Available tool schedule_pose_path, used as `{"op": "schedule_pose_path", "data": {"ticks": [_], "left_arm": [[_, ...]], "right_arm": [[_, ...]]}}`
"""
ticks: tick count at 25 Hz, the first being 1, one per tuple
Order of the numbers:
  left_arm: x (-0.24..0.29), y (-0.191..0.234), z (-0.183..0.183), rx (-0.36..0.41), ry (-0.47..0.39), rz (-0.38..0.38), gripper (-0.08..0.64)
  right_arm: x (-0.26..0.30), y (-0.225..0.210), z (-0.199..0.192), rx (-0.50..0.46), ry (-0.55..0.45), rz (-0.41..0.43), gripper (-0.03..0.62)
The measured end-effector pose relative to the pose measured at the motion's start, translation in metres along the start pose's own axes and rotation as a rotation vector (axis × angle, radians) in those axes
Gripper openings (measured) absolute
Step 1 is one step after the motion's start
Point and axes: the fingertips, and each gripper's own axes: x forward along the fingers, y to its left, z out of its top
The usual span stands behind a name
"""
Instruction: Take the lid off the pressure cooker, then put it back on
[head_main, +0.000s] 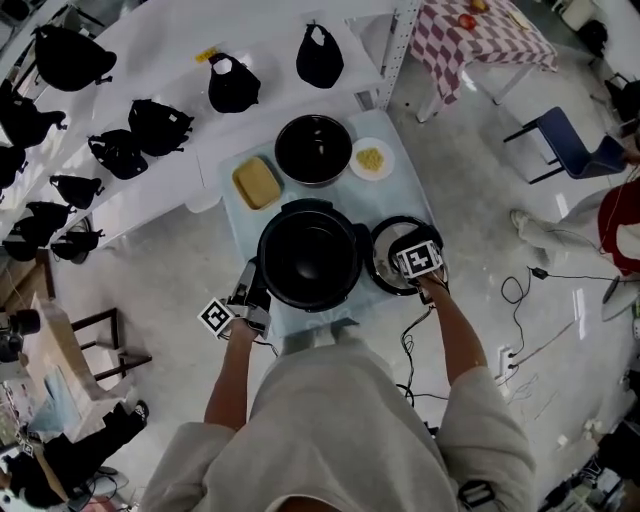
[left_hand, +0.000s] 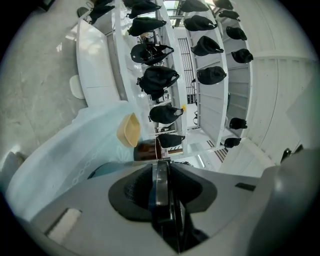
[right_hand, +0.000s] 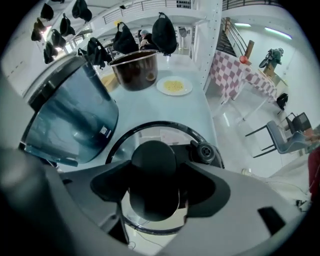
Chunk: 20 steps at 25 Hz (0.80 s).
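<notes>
- Left gripper: jaws nearly together, clamped on a thin upright edge of the pressure cooker at its near-left side. Shiny metal strip and a blue edge sit between the pads.
- Right gripper: points steeply down over the lid. Jaws spread wide, one on each side of the lid's black knob. The knob is between them, and the pads do not appear to press on it.
- Lid is off the cooker. It lies flat on the pale blue table cover, just right of the cooker. Glass centre, black rim, small round vent near the knob.
- Cooker is open, its dark inside bare, at the near-middle of the table. The right gripper view shows its outer wall as dark blue-grey.
- Behind the cooker: a dark metal pot, a white plate of yellow food and a yellow dish.
- Writing: a small white label on the cooker wall, too small to read. White printed paper shows through the lid glass, unreadable.
- Black-and-white square markers on each gripper's cube, no readable text.
- Black bags sit on white shelving to the left.
</notes>
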Motion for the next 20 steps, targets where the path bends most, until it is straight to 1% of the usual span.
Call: {"op": "schedule_pose_path", "data": {"ticks": [2,4,5,6,9,11,13,15,16,17,18,20], "left_arm": [[0.000,-0.003,-0.002,0.030,0.014,-0.003,0.176],[0.001,-0.009,-0.003,0.084,0.044,-0.005,0.221],[0.001,-0.012,-0.002,0.126,0.056,0.007,0.225],[-0.001,-0.013,0.002,0.190,0.064,0.033,0.230],[-0.011,-0.020,0.018,0.476,0.093,0.139,0.233],[-0.014,-0.036,0.019,0.668,0.139,0.168,0.233],[-0.015,-0.056,0.017,0.895,0.187,0.195,0.230],[-0.015,-0.078,0.014,1.118,0.214,0.214,0.219],[-0.014,-0.090,0.011,1.207,0.219,0.214,0.213],[-0.013,-0.101,0.007,1.277,0.219,0.205,0.204],[-0.013,-0.113,0.002,1.331,0.214,0.190,0.186],[-0.011,-0.135,-0.008,1.402,0.199,0.149,0.093]], "right_arm": [[-0.012,0.000,0.007,0.020,-0.082,-0.011,0.324],[-0.027,0.005,0.018,0.046,-0.192,-0.011,0.322],[-0.035,0.009,0.024,0.059,-0.251,-0.010,0.322],[-0.043,0.013,0.029,0.070,-0.309,-0.008,0.322],[-0.071,0.026,0.038,0.093,-0.478,-0.011,0.321],[-0.099,0.038,0.043,0.108,-0.595,-0.016,0.314],[-0.132,0.051,0.049,0.119,-0.703,-0.029,0.289],[-0.161,0.062,0.053,0.125,-0.784,-0.052,0.253],[-0.172,0.067,0.053,0.132,-0.813,-0.063,0.242],[-0.180,0.070,0.051,0.142,-0.834,-0.074,0.238],[-0.186,0.072,0.049,0.153,-0.848,-0.083,0.232],[-0.193,0.076,0.045,0.171,-0.867,-0.094,0.235]]}}
